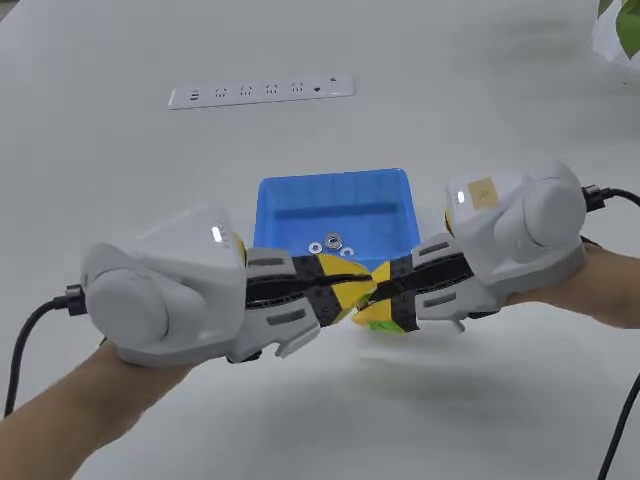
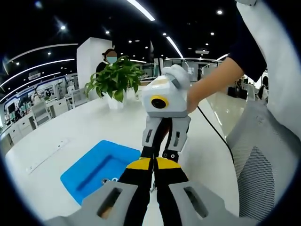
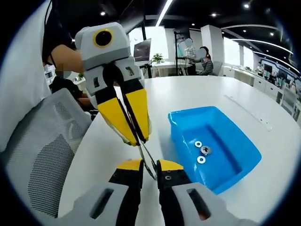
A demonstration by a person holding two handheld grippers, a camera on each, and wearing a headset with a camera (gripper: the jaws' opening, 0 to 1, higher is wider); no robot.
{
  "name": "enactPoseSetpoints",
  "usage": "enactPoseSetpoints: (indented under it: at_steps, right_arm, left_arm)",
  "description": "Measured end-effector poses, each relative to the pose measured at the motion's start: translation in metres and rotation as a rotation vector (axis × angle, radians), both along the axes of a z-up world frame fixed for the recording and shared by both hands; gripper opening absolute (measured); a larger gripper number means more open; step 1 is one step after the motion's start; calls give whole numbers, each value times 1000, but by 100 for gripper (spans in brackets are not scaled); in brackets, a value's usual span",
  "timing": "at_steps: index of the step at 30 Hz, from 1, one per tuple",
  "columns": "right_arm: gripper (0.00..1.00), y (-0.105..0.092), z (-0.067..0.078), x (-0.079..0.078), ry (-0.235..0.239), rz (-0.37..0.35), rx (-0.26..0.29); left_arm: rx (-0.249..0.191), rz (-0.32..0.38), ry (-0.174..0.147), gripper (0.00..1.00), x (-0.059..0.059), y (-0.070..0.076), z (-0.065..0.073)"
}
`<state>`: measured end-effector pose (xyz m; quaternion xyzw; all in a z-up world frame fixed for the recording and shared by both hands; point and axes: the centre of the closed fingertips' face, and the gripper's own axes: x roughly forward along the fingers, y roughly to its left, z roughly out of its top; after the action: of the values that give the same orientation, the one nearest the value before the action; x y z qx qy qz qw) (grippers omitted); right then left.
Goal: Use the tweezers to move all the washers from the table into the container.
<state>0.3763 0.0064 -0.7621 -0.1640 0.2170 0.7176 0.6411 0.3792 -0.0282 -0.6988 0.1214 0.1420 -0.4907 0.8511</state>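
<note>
The white table (image 1: pixel 120 170) carries the blue container (image 1: pixel 272 215), which holds three washers (image 1: pixel 331 243). A power strip (image 1: pixel 262 92) lies far beyond it. Just near of the container, the left gripper (image 2: pixel 154 165) and right gripper (image 3: pixel 150 165) meet tip to tip, both jaw pairs pinching the tweezers (image 3: pixel 146 153). A potted plant (image 2: pixel 115 77) stands far right, with a strip-lit office behind.

Count from the bench side. Washers (image 1: pixel 333 240): 3 seen. Blue container (image 1: pixel 272 205): 1. Tweezers (image 3: pixel 147 159): 1 pair. Grippers: 2, the left gripper (image 1: pixel 358 288) and the right gripper (image 1: pixel 382 300). Black cables (image 1: pixel 28 335): 2, 1 per gripper. Power strip (image 1: pixel 262 92): 1. Potted plant (image 2: pixel 115 79): 1. Mesh chair (image 2: pixel 257 165): 1.
</note>
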Motion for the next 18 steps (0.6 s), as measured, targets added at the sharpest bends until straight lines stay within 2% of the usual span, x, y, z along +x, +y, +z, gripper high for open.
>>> enactPoseSetpoints:
  at_steps: [2, 5, 11, 14, 18]
  right_arm:
    - [12, -1, -1, -1, -14, 17, -5]
    - [11, -1, 0, -1, -75, 62, 0]
    - [10, 0, 0, -5, -110, 68, -9]
    - [10, 0, 2, -9, -100, 63, 2]
    - [10, 2, 8, -9, -97, 51, 17]
  left_arm:
    - [-3, 0, 3, 5, 0, 0, 0]
    - [-3, 7, 5, 5, 1, 0, 0]
    - [-11, 48, 28, 6, 2, 3, -2]
    - [-16, 54, 22, 6, -2, 5, 0]
    - [-71, 71, 52, 10, -6, 8, 8]
